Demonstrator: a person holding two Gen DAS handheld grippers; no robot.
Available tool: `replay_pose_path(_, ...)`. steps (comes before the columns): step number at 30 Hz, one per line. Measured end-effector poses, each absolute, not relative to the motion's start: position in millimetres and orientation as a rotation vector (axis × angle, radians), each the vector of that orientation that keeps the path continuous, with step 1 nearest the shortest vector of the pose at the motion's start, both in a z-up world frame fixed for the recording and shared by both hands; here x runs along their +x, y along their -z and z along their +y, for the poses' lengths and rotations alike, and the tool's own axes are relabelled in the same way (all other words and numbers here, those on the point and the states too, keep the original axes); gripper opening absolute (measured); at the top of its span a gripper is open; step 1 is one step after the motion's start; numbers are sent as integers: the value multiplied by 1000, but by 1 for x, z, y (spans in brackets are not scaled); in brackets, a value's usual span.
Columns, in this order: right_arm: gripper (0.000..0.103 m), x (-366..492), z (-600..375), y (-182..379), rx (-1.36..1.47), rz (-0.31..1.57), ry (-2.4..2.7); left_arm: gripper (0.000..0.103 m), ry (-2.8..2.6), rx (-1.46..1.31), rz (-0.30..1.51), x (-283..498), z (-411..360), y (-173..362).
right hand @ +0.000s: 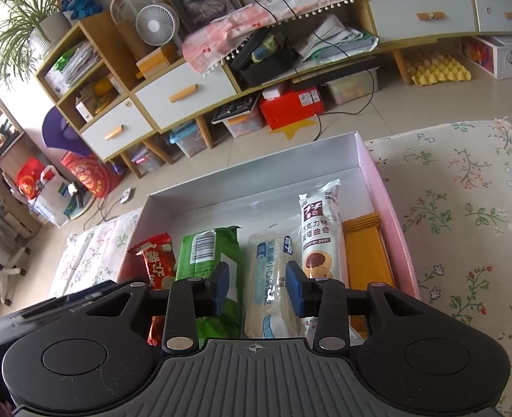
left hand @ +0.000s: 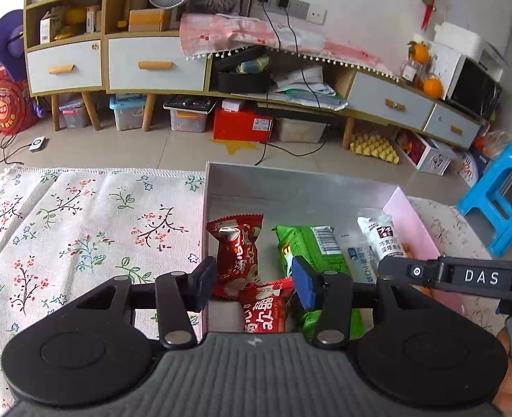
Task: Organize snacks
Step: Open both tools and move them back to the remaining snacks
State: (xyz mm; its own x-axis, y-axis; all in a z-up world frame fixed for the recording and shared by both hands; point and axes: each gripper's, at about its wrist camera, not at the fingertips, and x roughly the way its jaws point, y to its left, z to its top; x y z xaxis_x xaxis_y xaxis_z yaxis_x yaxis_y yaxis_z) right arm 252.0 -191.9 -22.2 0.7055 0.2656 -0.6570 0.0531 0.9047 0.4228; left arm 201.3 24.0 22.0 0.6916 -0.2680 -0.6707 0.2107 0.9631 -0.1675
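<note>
Inside the box [right hand: 388, 187], the pale packet [right hand: 270, 278] lies lengthwise along the right tool's [right hand: 256, 286] line of sight, directly between its spread pads, which do not press it. The green pack [right hand: 209, 260] sits just left of it, the cookie tube [right hand: 320, 232] just right. The left tool [left hand: 254, 283], also spread and holding nothing, hangs over two red packets [left hand: 237, 246] at the box's left wall. The box rests on a floral cloth [left hand: 82, 222] over the bench; a cluttered cabinet [left hand: 134, 59] stands behind.
</note>
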Motion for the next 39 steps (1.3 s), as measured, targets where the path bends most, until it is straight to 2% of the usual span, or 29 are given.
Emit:
replay_pose_path(5,36,246,-203,11,480,799,-128,51,259,-74,765,191,20,-28)
replay_pose_path(7,36,242,-209,5,493,802,-128,58,251,-61,769,187,18,-31)
replay_pose_path(9,37,238,-214,-2,511,812,-130,60,233,-56,776,182,19,-34)
replay_pose_path(11,41,234,-221,-6,550,844,-140,60,227,-72,785,176,22,-36)
replay_pose_path(20,41,188,-249,-29,637,858,-189,61,217,-178,856,151,34,-41)
replay_pose_path(34,41,110,-239,-37,520,859,-293,61,217,-165,942,89,21,-19)
replay_pose_path(36,48,100,-234,-36,497,856,-310,61,214,-183,952,81,23,-17)
replay_pose_path(39,48,85,-223,-33,415,849,-309,61,206,-193,963,72,25,-14)
